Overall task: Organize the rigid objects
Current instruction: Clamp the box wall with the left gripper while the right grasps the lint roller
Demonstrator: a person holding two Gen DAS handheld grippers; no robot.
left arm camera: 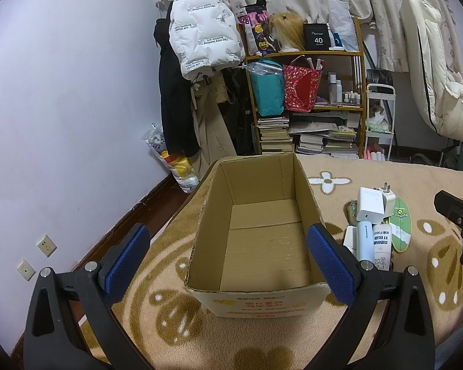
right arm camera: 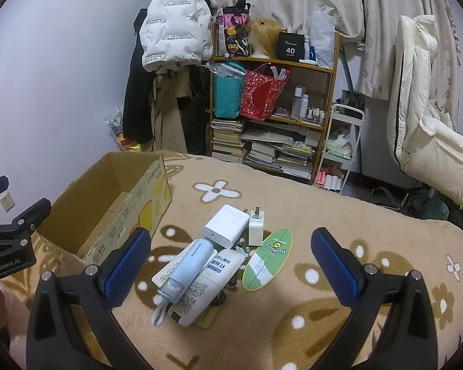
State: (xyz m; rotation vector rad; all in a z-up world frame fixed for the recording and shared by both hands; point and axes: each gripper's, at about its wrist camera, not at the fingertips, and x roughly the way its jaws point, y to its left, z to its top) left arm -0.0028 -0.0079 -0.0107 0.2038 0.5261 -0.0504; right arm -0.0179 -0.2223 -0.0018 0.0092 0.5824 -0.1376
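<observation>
An open, empty cardboard box [left arm camera: 262, 237] stands on the tan blanket; it also shows at the left of the right wrist view [right arm camera: 114, 203]. My left gripper [left arm camera: 228, 256] is open, its blue pads either side of the box's near end. Right of the box lies a pile: a large white charger [right arm camera: 227, 226], a small white plug [right arm camera: 256, 225], a light blue tube [right arm camera: 186, 266], a white bottle [right arm camera: 210, 286] and a green surfboard-shaped card [right arm camera: 268, 257]. My right gripper [right arm camera: 230, 265] is open and empty, hovering just short of the pile.
A wooden shelf [right arm camera: 271, 92] with bags, books and bottles stands behind the bed. Coats [left arm camera: 200, 30] hang at the wall. A cream chair [right arm camera: 426, 123] is at the right. The floral blanket [right arm camera: 324, 200] covers the bed.
</observation>
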